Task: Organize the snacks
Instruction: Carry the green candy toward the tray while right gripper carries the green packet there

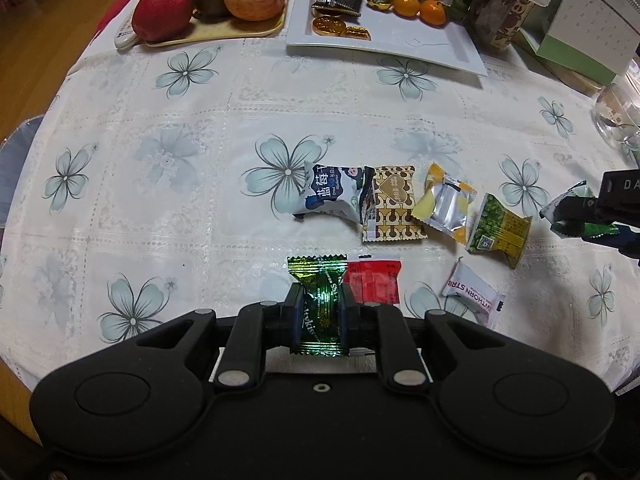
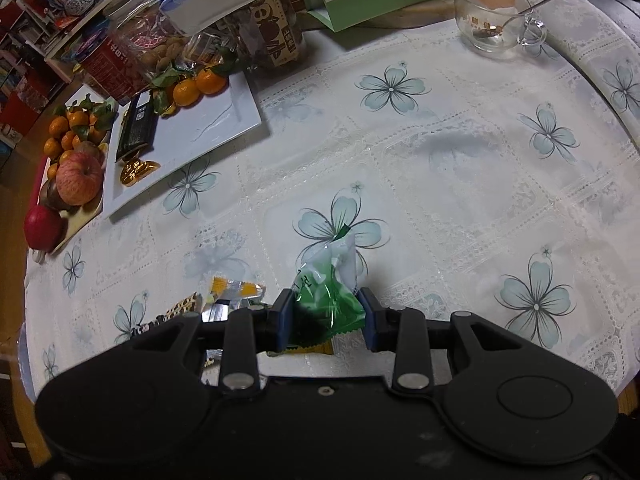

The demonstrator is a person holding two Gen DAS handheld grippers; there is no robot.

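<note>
Below, both grippers point steeply down at the tablecloth [image 1: 160, 208], each clenched on one snack. Left gripper [image 1: 319, 312]: its blue pads pinch the waist of a dark green foil candy [image 1: 320, 300], which stands lengthwise between the fingers, crimped ends fore and aft, clear of the cloth. Right gripper [image 2: 325, 314]: its pads grasp a green-and-white packet [image 2: 332, 280] by the lower half, the white end jutting forward beyond the fingertips; in the left wrist view the same tool appears at the right edge, held above the table with the packet in its jaws.

Loose snacks lie in a row across the middle of the table: a blue-and-white pouch [image 1: 332, 194], overlapping a brown patterned sachet [image 1: 392, 204], then a yellow-and-silver wrapper [image 1: 446, 204] and a green-yellow packet [image 1: 500, 228]. Nearer the front edge lie a red sachet [image 1: 378, 282], just beside the left fingers, and a white hawthorn strip [image 1: 474, 296].

Along the far edge sits a white rectangular plate [image 1: 420, 40] carrying gold coins, a black packet and mandarins, beside a fruit tray [image 1: 224, 34].
</note>
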